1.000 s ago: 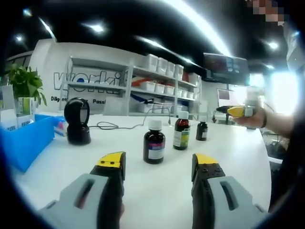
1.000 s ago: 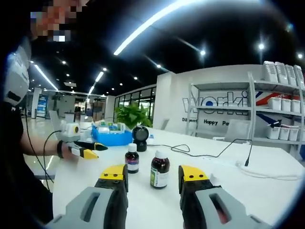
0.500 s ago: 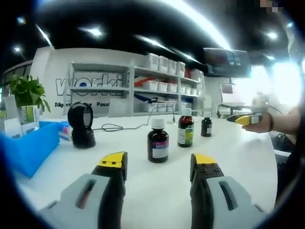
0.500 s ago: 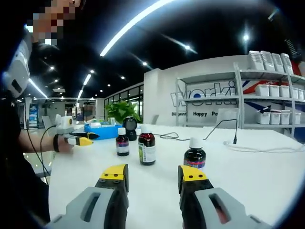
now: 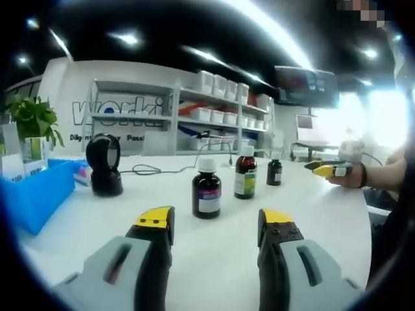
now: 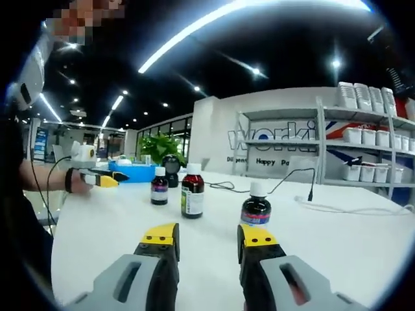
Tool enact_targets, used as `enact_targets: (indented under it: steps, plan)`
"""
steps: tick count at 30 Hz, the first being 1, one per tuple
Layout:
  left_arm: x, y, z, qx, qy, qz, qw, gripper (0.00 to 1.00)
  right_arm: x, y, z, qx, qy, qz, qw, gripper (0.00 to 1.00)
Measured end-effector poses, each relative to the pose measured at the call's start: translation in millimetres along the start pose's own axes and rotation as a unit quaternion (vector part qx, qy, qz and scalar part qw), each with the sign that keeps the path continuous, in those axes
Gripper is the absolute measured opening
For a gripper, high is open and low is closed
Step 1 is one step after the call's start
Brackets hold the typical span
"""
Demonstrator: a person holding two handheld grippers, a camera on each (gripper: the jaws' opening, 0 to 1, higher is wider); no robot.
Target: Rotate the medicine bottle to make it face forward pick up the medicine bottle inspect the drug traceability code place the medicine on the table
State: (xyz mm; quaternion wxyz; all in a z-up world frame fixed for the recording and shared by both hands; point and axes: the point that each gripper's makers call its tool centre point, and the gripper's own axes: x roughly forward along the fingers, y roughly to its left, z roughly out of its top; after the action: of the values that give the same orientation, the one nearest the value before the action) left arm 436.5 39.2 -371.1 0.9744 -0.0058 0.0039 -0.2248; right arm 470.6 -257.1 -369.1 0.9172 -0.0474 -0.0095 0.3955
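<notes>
Both grippers — left (image 5: 211,223), right (image 6: 206,234) — hover with jaws spread; square the nearest bottle (image 5: 207,192) mid-surface (image 5: 214,259), then twist it label-forward.

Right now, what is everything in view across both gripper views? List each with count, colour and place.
medicine bottles: three, dark with white caps, in a row on the table
table: one, white
scanner: one, black, upright beside the bin
bin: one, blue, at the table edge
plant: one, green, behind the bin
cable: one, black, trailing across the table
shelves: white, holding white boxes, by the wall
left gripper: grey, yellow tips, open
right gripper: same, open
</notes>
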Motion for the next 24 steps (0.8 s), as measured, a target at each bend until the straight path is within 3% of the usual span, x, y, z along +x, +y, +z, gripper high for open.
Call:
enact_targets:
  steps: [5,10,14,20,24]
  plan:
    - [0.2,-1.4,-1.3,0.002,0.004,-0.001,1.0000,0.42,0.6,-4.6,-2.0,-0.010,0.015,-0.029,0.9994,0.31]
    - [-0.1,0.5,-1.8,0.003,0.004,0.003,1.0000,0.42,4.8,5.5,-5.5,-0.026,0.031,-0.026,0.9989,0.30]
    - [-0.4,0.0,-2.0,0.004,0.004,0.002,1.0000,0.42,5.4,2.3,-0.7,0.014,0.039,-0.037,0.9984,0.28]
    - [-1.5,0.4,-0.1,0.000,0.000,0.002,1.0000,0.42,6.3,-12.3,17.1,0.029,0.040,-0.069,0.9964,0.26]
    - [-1.8,-1.9,0.6,0.000,-0.002,-0.002,1.0000,0.42,11.4,-17.0,19.0,0.037,0.051,-0.089,0.9941,0.29]
